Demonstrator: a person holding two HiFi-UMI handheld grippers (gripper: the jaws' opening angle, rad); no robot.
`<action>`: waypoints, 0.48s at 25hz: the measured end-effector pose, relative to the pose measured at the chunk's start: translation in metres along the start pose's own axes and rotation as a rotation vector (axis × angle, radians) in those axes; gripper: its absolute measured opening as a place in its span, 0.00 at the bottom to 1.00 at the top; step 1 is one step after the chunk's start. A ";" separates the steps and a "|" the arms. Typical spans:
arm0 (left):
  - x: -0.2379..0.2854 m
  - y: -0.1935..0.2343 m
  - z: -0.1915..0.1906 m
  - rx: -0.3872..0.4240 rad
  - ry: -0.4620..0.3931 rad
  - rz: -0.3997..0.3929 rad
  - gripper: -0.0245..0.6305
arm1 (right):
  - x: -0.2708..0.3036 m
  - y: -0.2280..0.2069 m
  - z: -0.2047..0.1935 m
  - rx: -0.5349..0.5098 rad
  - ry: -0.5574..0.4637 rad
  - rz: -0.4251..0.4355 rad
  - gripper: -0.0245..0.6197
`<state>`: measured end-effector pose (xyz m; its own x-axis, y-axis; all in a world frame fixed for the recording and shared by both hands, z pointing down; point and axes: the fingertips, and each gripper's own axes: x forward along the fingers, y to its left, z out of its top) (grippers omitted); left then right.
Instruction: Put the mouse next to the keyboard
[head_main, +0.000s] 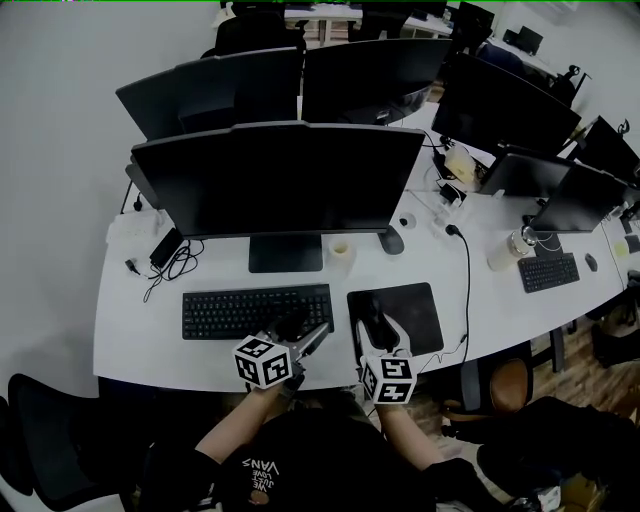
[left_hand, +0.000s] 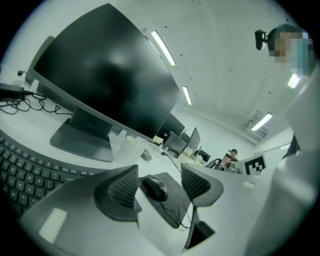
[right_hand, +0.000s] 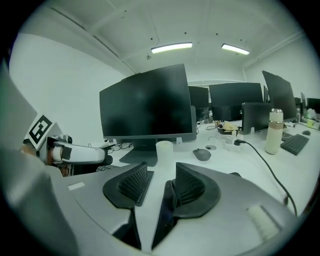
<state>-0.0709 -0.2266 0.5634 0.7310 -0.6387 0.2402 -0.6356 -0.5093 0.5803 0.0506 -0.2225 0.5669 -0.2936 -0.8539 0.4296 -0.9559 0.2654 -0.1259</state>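
Note:
The black wired mouse (head_main: 371, 312) (left_hand: 156, 188) lies on the left part of the black mouse pad (head_main: 410, 308) (left_hand: 176, 206), free of both grippers. The black keyboard (head_main: 256, 312) (left_hand: 27, 172) lies left of the pad, in front of the big monitor. My right gripper (head_main: 381, 333) (right_hand: 161, 183) hovers just behind the mouse at the pad's near edge, open, with nothing between its ribbed pads. At the keyboard's near right corner my left gripper (head_main: 314, 336) (left_hand: 160, 185) points toward the mouse, open and empty; the mouse shows beyond its jaws.
The large monitor (head_main: 280, 180) on its stand (head_main: 285, 253) fills the back of the desk. A white cup (head_main: 341, 251) (right_hand: 164, 149) and a grey mouse (head_main: 391, 240) (right_hand: 202, 154) sit behind the pad. A black cable (head_main: 466, 290) runs right of the pad. More monitors and a white bottle (right_hand: 272, 131) stand to the right.

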 end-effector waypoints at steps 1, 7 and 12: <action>-0.004 -0.001 0.000 0.010 0.001 -0.004 0.44 | -0.004 0.003 0.003 -0.001 -0.013 -0.005 0.31; -0.029 -0.009 0.000 0.062 0.011 -0.027 0.44 | -0.027 0.018 0.014 -0.014 -0.070 -0.024 0.14; -0.046 -0.022 -0.005 0.106 0.042 -0.055 0.43 | -0.045 0.027 0.017 -0.005 -0.092 -0.040 0.05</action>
<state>-0.0887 -0.1830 0.5437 0.7738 -0.5845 0.2440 -0.6153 -0.6023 0.5086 0.0380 -0.1849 0.5291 -0.2552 -0.9011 0.3506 -0.9668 0.2327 -0.1056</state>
